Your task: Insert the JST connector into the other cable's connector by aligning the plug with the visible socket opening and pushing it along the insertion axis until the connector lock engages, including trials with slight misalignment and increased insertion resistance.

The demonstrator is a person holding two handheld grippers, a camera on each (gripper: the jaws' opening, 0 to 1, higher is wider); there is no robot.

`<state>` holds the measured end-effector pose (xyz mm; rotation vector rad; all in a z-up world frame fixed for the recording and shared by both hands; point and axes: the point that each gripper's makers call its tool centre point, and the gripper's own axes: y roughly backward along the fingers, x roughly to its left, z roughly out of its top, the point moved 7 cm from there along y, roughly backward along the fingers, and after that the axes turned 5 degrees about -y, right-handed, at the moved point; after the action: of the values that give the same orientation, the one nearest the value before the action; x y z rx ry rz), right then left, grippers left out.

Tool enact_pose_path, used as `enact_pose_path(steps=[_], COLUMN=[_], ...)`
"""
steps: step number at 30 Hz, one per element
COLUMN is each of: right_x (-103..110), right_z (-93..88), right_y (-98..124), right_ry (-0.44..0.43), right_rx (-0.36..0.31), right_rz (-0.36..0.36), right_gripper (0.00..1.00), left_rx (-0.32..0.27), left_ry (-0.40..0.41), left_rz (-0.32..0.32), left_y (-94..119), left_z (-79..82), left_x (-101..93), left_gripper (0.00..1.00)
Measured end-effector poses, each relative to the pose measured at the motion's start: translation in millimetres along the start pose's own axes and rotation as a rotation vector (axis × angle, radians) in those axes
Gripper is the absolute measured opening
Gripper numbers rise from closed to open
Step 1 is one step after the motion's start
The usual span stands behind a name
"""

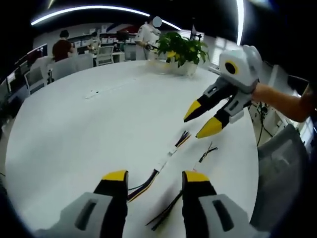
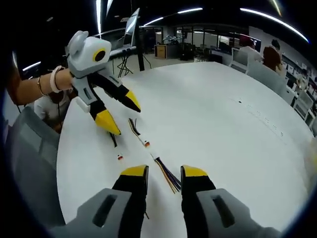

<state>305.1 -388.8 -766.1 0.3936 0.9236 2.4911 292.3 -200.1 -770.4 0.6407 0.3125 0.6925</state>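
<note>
A multicoloured cable (image 1: 143, 186) lies on the white round table (image 1: 74, 139), running between my left gripper's (image 1: 155, 177) open jaws. Its white JST connector (image 1: 161, 165) sits end to end with a second cable's connector (image 1: 172, 152); I cannot tell whether they are joined. My right gripper (image 1: 200, 124) hovers open just above the far wire ends (image 1: 183, 138). In the right gripper view the same connector pair (image 2: 148, 147) lies ahead of my right gripper (image 2: 164, 172), which is open, with the left gripper (image 2: 122, 117) open above the far wires (image 2: 132, 126).
A short loose wire (image 1: 208, 152) and a dark wire bundle (image 1: 166, 213) lie beside the cable. A potted plant (image 1: 181, 49) stands at the table's far edge. A grey chair (image 1: 282, 163) is at the table rim. People and desks fill the room behind.
</note>
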Motion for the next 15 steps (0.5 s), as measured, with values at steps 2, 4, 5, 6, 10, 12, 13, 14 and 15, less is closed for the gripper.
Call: enact_pose_path(steps=[2,4,5,6,10,12,13,14,15], right_x=[-0.6,-0.5,-0.6,-0.6,-1.5,-0.8,-0.3,0.0,0.3], right_z=[-0.5,-1.2,-1.2,-1.3,-1.2,-0.7,-0.4,-0.3,-0.2], right_y=[-1.4,-3.1,-3.8,-4.2,-7.3,-8.9,-9.6,-10.4,-11.8], right_ry=[0.002,0.005,0.006,0.005,0.028,0.045,0.047,0.053,0.063], right_rx=[0.000,-0.003,-0.004,-0.004,-0.005,-0.004,-0.005,-0.006,-0.007], right_rz=[0.000,0.009,0.010,0.012,0.008,0.014,0.020,0.024,0.028], right_gripper=[0.22,0.21,0.20,0.20,0.21,0.21,0.20,0.20,0.20], left_rx=[-0.005,-0.007,-0.007,-0.007,-0.004,-0.004,-0.007,-0.009,-0.012], left_ry=[0.001,-0.006,-0.010,-0.013,-0.009,-0.021,-0.029,-0.035,-0.042], left_rz=[-0.008,-0.010,-0.011,-0.014,-0.020,-0.021,-0.023,-0.026,-0.027], left_y=[-1.7,-3.1,-3.7,-4.5,-8.9,-10.3,-11.4,-12.2,-12.8], left_z=[-1.3,-2.1,-2.5,-3.0,-6.1,-7.1,-7.5,-7.7,-7.6], left_x=[1.7,2.9,3.2,3.6,9.2,9.3,9.2,9.4,8.1], left_gripper=[0.36,0.35,0.35,0.34,0.34,0.34,0.33,0.33,0.33])
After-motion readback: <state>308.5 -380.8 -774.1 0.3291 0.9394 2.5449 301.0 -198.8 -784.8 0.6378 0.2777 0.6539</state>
